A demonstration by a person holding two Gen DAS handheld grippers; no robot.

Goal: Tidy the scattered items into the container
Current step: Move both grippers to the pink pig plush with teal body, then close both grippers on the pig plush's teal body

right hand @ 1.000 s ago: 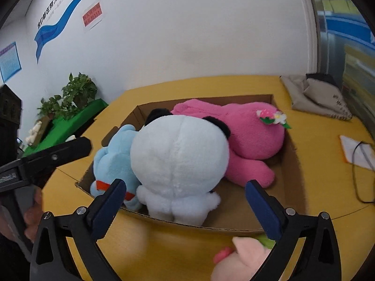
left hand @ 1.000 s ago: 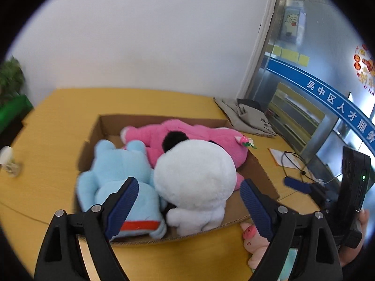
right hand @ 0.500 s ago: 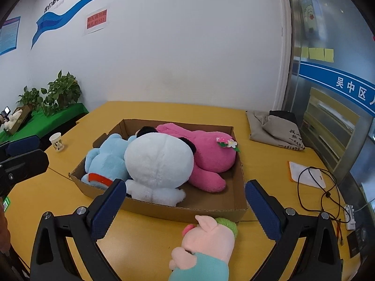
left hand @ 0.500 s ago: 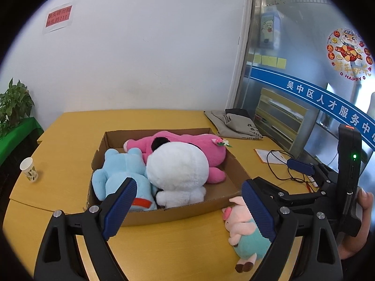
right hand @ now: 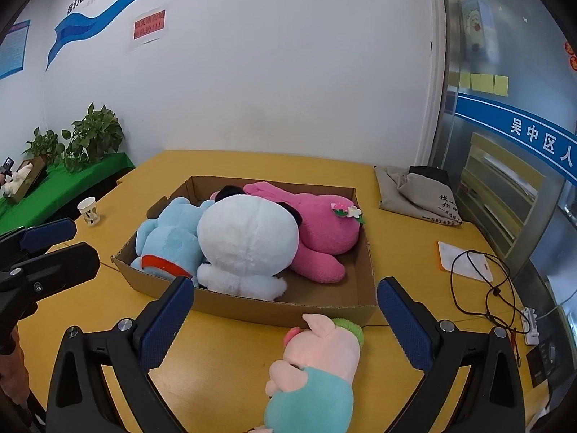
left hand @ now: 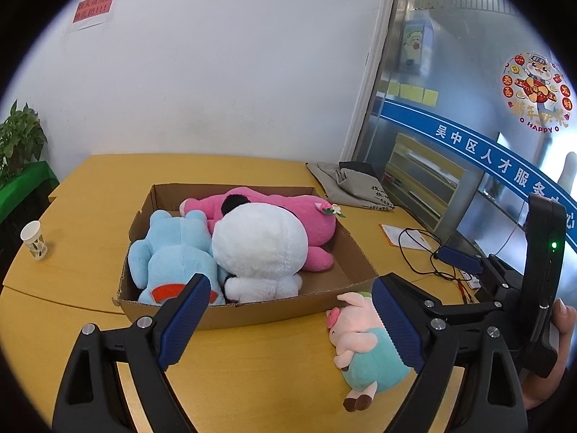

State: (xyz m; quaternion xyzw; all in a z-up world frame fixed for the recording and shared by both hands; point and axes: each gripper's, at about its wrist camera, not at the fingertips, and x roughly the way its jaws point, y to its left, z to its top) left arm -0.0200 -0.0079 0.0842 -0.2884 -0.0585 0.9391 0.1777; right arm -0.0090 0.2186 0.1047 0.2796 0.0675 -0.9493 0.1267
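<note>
Between the right gripper's (right hand: 283, 319) wide-spread, empty jaws lies the pig (right hand: 317, 364), on the table (right hand: 223, 357) just short of the pads and touching neither; its head points at the box (right hand: 252, 312) and sits just beside the near wall, outside it; the left gripper (left hand: 288, 319) also stands wide open and holds nothing; from its view the pig (left hand: 364, 339) lies partly behind its right-side finger, at the box's (left hand: 270, 312) near right corner; inside the box, packed side by side, lie a blue plush (right hand: 169, 238), a white panda (right hand: 249, 241) and a pink plush (right hand: 324, 231); a paper cup (right hand: 89, 210) stands well off to the left; a grey bag (right hand: 414, 193) and a black cable (right hand: 479, 278) lie to the right.
</note>
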